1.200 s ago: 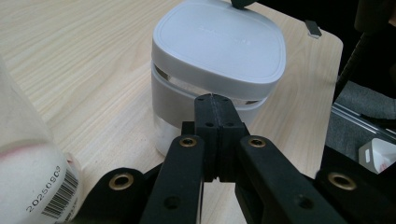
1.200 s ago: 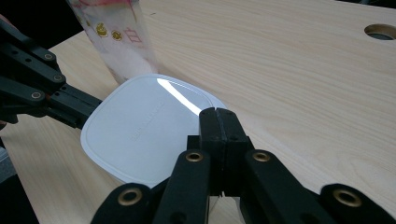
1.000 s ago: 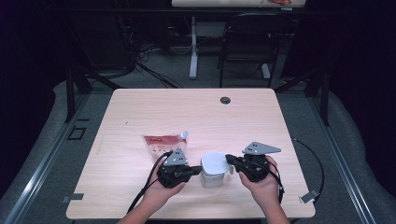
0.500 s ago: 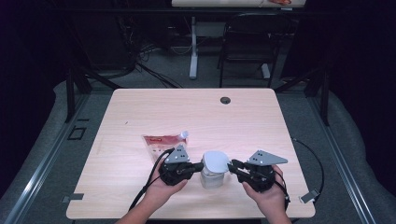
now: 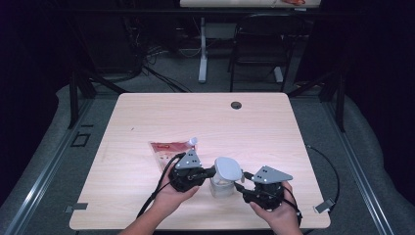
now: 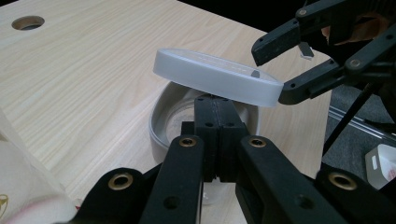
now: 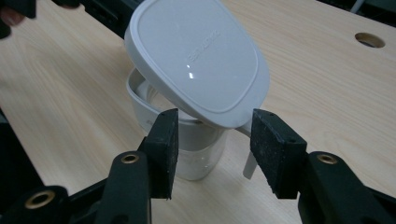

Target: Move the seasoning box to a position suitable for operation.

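Note:
A clear plastic container point(image 5: 222, 188) point(image 7: 196, 154) stands near the table's front edge. Its white lid point(image 5: 228, 169) point(image 7: 196, 51) point(image 6: 217, 77) lies tilted across the mouth, low on the right side. From the left my left gripper point(image 5: 213, 172) point(image 6: 218, 116) reaches in shut, its tips over the container's rim point(image 6: 161, 126) beneath the raised edge of the lid. I cannot tell whether they pinch anything. My right gripper point(image 5: 241, 182) point(image 7: 215, 140) has just been opening. Its pads point(image 7: 163, 140) stand apart on either side of the lid's low edge and hanging tab, not pressing it.
A clear pouch with red print point(image 5: 169, 149) and a white cap point(image 5: 193, 141) lies just behind the left hand. A round cable hole point(image 5: 236, 105) sits at the table's far edge. A chair and table legs stand beyond.
The right gripper has opened and drawn back to the right and toward the front edge, leaving the lid tilted on the container. The left gripper has kept its place.

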The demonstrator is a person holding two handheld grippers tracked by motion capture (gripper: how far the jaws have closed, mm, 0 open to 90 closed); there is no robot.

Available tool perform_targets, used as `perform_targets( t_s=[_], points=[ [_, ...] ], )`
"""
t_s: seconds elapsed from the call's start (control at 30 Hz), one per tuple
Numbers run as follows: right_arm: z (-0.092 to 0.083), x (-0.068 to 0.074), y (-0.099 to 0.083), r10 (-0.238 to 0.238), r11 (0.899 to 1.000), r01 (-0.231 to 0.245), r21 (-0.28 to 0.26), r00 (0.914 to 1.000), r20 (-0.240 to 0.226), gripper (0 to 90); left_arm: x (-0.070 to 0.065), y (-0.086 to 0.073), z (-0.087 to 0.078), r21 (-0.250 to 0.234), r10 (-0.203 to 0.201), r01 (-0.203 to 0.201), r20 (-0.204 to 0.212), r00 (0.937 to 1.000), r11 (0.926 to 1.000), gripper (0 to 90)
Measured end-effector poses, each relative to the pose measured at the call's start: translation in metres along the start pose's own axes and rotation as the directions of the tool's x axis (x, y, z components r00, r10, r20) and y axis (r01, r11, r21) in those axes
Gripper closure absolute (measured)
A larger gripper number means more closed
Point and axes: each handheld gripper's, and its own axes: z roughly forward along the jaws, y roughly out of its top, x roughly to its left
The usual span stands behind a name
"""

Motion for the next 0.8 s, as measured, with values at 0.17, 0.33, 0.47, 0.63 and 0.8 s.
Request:
perform_targets(
  t_s=[0.17, 0.33, 0.47, 0.63, 0.8],
  points=[
    [0.0053, 0.0019, -0.0019, -0.005, 1.000, 0.005, -0.001, 0.9999, 0.013, 50.3, -0.0002, 0.0011, -0.0002, 0.002, 0.001, -0.001, 0.000, 1.0000, 1.0000, 89.8],
    [0.0088, 0.0038, -0.0012, -0.005, 1.000, 0.005, -0.010, 0.9998, 0.020, 49.3, -0.0004, 0.0013, -0.0005, -0.001, -0.001, 0.001, -0.001, 1.0000, 1.0000, 89.8],
    [0.0094, 0.0039, -0.0005, 0.000, 1.000, 0.000, -0.016, 0.9996, 0.027, 49.3, -0.0009, 0.0012, -0.0013, 0.001, 0.006, -0.006, -0.005, 1.0000, 1.0000, 89.6],
    [0.0084, 0.0042, -0.0007, 0.003, 1.000, -0.003, -0.026, 0.9995, 0.033, 49.9, -0.0005, 0.0002, -0.0037, 0.001, 0.009, -0.009, -0.008, 0.9999, 1.0000, 88.6],
    [0.0063, 0.0037, -0.0010, 0.007, 0.999, -0.005, -0.036, 0.9994, 0.035, 51.2, 0.0033, -0.0064, -0.0090, 0.000, -0.009, 0.009, -0.019, 0.9998, 1.0000, 87.3]
  ],
)
